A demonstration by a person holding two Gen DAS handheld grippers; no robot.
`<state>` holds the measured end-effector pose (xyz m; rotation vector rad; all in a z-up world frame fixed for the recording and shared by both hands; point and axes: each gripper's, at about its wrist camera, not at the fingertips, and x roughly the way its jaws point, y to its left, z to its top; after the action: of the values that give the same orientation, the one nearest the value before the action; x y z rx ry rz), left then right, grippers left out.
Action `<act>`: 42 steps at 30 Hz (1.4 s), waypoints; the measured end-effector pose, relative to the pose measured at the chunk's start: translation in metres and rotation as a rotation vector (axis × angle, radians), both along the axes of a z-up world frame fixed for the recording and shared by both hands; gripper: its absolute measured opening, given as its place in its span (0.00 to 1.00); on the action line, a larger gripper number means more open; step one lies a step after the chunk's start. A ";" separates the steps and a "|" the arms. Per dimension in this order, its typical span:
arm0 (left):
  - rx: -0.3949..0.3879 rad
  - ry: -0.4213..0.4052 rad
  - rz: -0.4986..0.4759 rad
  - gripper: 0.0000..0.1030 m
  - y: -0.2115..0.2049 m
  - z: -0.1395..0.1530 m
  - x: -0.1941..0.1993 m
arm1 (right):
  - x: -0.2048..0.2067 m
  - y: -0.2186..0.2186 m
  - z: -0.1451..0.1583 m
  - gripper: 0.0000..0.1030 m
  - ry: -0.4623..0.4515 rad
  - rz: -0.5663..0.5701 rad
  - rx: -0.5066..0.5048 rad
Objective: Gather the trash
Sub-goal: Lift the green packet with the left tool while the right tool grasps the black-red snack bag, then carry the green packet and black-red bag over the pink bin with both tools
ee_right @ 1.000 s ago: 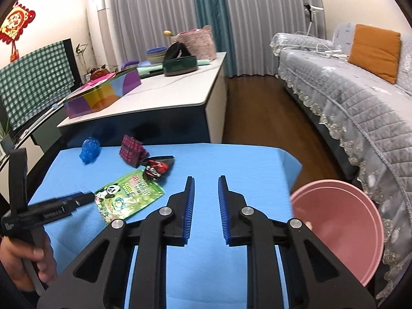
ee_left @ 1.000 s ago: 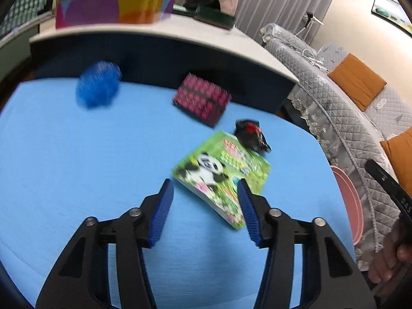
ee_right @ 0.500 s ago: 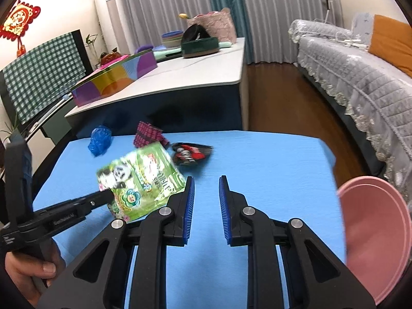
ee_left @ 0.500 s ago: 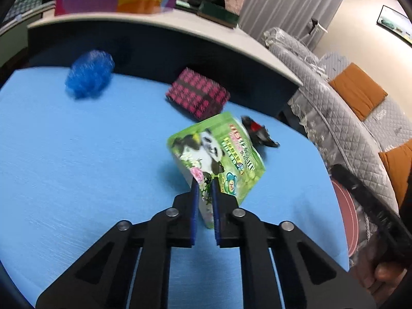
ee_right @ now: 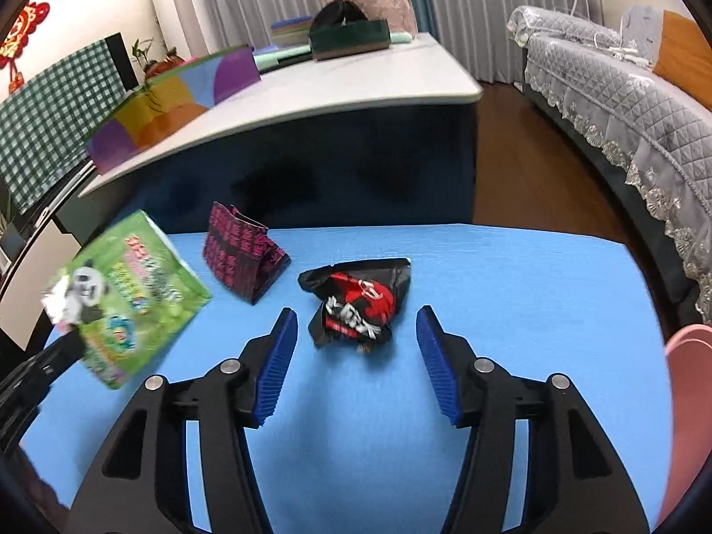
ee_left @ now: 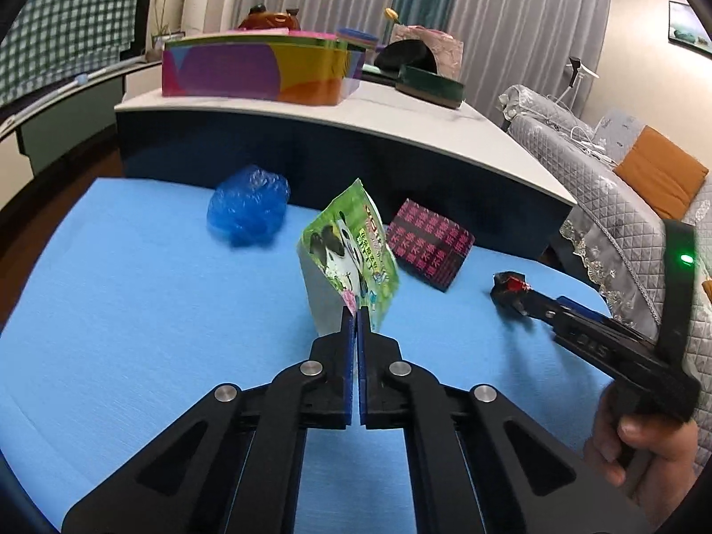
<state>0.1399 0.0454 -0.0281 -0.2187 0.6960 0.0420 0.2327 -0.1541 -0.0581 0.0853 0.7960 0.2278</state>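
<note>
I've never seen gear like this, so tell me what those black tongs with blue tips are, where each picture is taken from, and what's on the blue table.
They are hand-held grippers, one per hand, each with a camera looking along its fingers. In the left camera's picture, the left gripper is shut on a green panda packet, lifted off the blue table. In the right camera's picture, the right gripper is open around a black-and-red wrapper lying on the table. A pink patterned bag and a crumpled blue bag also lie there. A pink bin sits at the right edge.
</note>
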 end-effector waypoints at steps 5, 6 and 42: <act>0.015 -0.007 -0.014 0.00 0.001 0.002 0.001 | 0.015 0.009 -0.010 0.53 0.051 0.014 -0.023; 0.017 -0.007 -0.016 0.00 0.001 0.002 0.001 | 0.016 0.009 -0.010 0.51 0.056 0.010 -0.026; 0.115 -0.177 -0.195 0.00 -0.057 0.057 -0.054 | -0.156 -0.083 0.142 0.43 -0.219 -0.033 -0.081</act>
<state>0.0857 -0.0113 0.0292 -0.0428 0.5340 -0.1218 0.0763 -0.2369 0.0840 -0.0032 0.5850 0.1704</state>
